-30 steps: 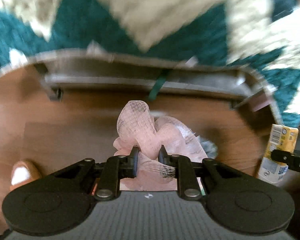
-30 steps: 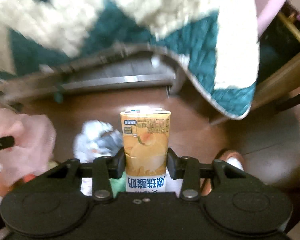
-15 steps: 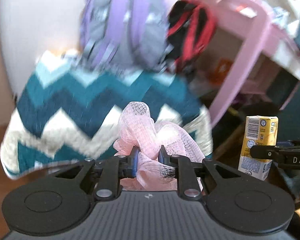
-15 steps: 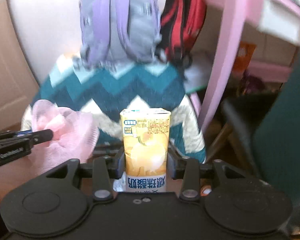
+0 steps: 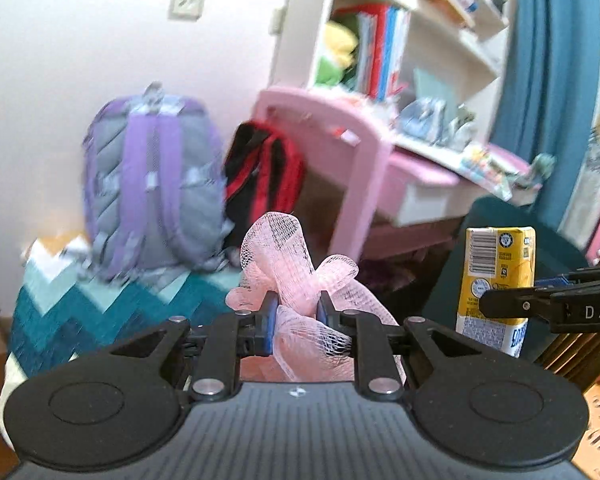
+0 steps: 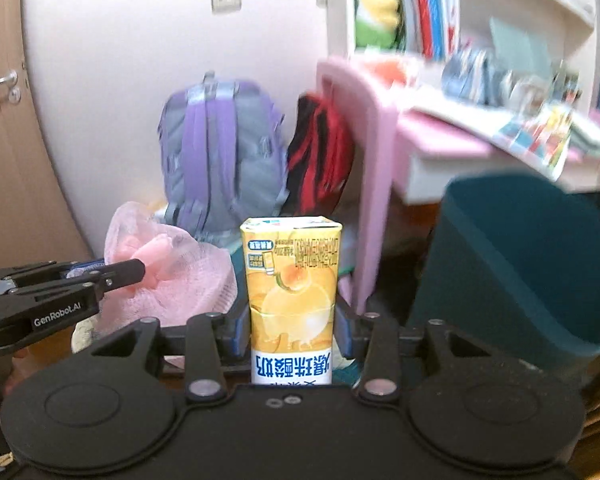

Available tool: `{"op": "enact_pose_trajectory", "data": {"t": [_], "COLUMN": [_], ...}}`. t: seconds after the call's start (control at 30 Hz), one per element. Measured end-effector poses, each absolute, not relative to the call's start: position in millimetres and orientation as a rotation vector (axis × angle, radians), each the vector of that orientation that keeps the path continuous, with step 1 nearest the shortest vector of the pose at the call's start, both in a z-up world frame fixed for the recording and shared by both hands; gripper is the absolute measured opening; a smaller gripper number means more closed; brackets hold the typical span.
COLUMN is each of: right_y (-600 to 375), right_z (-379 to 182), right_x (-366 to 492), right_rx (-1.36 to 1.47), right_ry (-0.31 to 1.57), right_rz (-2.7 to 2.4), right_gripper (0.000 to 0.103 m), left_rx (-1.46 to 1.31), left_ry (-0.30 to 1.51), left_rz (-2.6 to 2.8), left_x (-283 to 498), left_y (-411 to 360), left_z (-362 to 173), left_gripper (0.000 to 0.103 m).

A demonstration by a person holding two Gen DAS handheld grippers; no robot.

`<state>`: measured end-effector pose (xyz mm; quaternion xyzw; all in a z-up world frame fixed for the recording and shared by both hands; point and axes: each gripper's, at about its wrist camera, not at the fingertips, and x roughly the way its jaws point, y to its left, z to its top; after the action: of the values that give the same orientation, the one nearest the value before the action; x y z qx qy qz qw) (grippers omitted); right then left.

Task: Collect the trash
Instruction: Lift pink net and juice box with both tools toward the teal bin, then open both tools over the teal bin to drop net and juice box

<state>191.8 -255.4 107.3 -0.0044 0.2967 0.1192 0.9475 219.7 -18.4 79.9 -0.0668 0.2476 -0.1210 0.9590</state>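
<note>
A crumpled pink mesh net (image 5: pixel 296 280) bulges up between the fingers of my left gripper (image 5: pixel 296 312), which is shut on it. In the right wrist view the same net (image 6: pixel 172 276) hangs at the left, held by the left gripper (image 6: pixel 134 270). My right gripper (image 6: pixel 294 320) is shut on an upright yellow drink carton (image 6: pixel 294 280). The left wrist view shows that carton (image 5: pixel 496 284) at the right, with the right gripper (image 5: pixel 488 304) clamped across it. A teal bin (image 6: pixel 540 264) stands just right of the carton.
Ahead, a purple and grey backpack (image 5: pixel 152 188) and a red and black bag (image 5: pixel 268 176) lean on the wall above a bed with a teal zigzag quilt (image 5: pixel 100 312). A pink desk (image 5: pixel 364 160) and white bookshelf (image 5: pixel 400 40) stand to the right. A door (image 6: pixel 0 140) is at the left.
Both grippers have risen from the wooden floor by the bed, each keeping its grip. The view has swung from floor and quilt edge up to the backpacks, desk and shelf.
</note>
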Motion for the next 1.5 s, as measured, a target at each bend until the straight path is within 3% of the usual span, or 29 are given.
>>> {"op": "enact_pose_trajectory", "data": {"t": [0.33, 0.57, 0.93, 1.23, 1.43, 1.5], "right_y": [-355, -419, -460, -476, -478, -478], "right_z": [178, 165, 108, 83, 80, 82], "right_x": [214, 239, 278, 300, 304, 304], "right_rx": [-0.009, 0.001, -0.042, -0.05, -0.047, -0.048], "right_ry": [0.514, 0.571, 0.756, 0.906, 0.939, 0.929], "right_rz": [0.056, -0.064, -0.077, -0.068, -0.061, -0.063], "right_gripper": [0.039, 0.039, 0.039, 0.04, 0.053, 0.059], "left_rx": [-0.109, -0.05, 0.089, 0.163, 0.166, 0.16], "left_ry": [0.38, 0.386, 0.582, 0.765, 0.854, 0.862], "left_rz": [-0.39, -0.517, -0.592, -0.606, -0.575, -0.568], "left_x": [245, 280, 341, 367, 380, 382], "left_y": [-97, -181, -305, -342, -345, -344], "left_z": [182, 211, 159, 110, 92, 90], "left_gripper": [0.018, 0.018, 0.018, 0.018, 0.018, 0.023]}}
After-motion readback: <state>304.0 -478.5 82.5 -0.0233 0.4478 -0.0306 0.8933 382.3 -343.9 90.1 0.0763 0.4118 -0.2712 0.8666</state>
